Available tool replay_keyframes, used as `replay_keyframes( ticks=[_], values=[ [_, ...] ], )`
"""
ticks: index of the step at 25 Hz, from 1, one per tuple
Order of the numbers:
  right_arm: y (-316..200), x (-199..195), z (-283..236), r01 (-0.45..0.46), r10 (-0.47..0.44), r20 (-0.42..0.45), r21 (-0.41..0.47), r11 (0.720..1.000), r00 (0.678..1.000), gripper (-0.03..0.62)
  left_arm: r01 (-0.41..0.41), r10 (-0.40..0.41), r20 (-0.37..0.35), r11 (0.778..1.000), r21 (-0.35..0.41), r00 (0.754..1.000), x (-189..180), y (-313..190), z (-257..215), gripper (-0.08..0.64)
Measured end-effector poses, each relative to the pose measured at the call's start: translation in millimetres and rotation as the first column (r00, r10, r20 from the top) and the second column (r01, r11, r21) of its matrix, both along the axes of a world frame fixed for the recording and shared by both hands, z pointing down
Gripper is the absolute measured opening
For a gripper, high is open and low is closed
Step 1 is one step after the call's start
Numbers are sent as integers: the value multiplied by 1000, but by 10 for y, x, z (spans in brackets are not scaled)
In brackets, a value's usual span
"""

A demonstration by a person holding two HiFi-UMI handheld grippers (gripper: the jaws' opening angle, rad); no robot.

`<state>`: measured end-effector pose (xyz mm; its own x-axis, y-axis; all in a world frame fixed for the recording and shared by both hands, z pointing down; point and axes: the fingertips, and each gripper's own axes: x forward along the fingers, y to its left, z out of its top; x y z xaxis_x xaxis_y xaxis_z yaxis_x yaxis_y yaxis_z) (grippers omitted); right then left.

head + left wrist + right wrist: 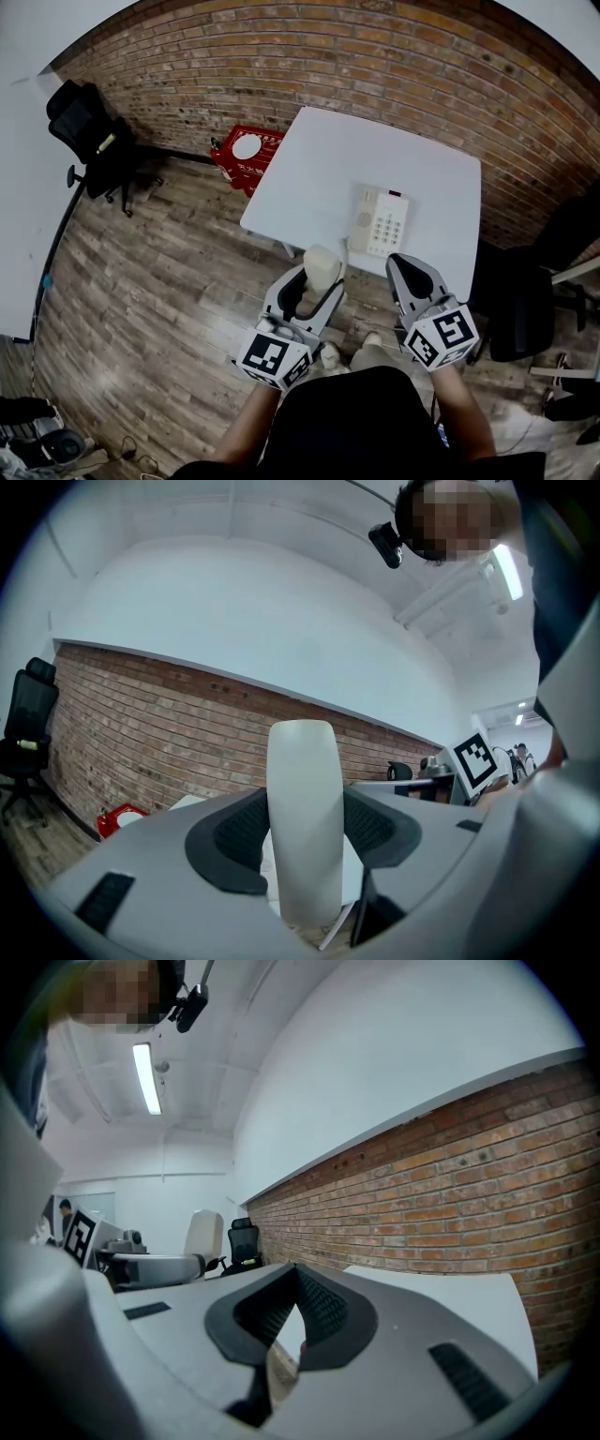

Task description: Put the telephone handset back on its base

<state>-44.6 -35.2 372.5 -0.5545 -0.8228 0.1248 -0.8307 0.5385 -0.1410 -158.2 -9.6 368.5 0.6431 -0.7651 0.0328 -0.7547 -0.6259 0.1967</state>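
Observation:
A cream telephone base (pixel 382 223) with a keypad sits near the front edge of the white table (pixel 319 169). Its cream handset (pixel 323 263) is off the base, held upright just in front of the table edge, to the left of the base. My left gripper (pixel 311 292) is shut on it. In the left gripper view the handset (pixel 302 855) stands as a tall bar clamped between the dark pads. My right gripper (pixel 403 266) hovers in front of the base, shut and holding nothing; its pads (pixel 317 1309) meet at the tip. The right gripper view shows the handset (pixel 202 1236) off to the left.
A red crate (pixel 246 152) lies on the wooden floor left of the table. One black office chair (pixel 89 131) stands at far left, another (pixel 525 300) at the right of the table. A brick wall (pixel 375 56) runs behind.

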Motion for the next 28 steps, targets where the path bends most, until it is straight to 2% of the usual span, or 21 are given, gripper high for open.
replay_keyframes(
  ticks=[8, 28],
  values=[
    [-190, 108, -21, -20, 19, 7, 6, 1000, 1000, 12, -15, 15, 13, 1000, -7, 1000, 86, -148, 34, 245],
    [-880, 462, 14, 25, -25, 24, -1, 1000, 999, 12, 2, 4, 83, 997, -72, 997, 542, -795, 304, 245]
  ],
)
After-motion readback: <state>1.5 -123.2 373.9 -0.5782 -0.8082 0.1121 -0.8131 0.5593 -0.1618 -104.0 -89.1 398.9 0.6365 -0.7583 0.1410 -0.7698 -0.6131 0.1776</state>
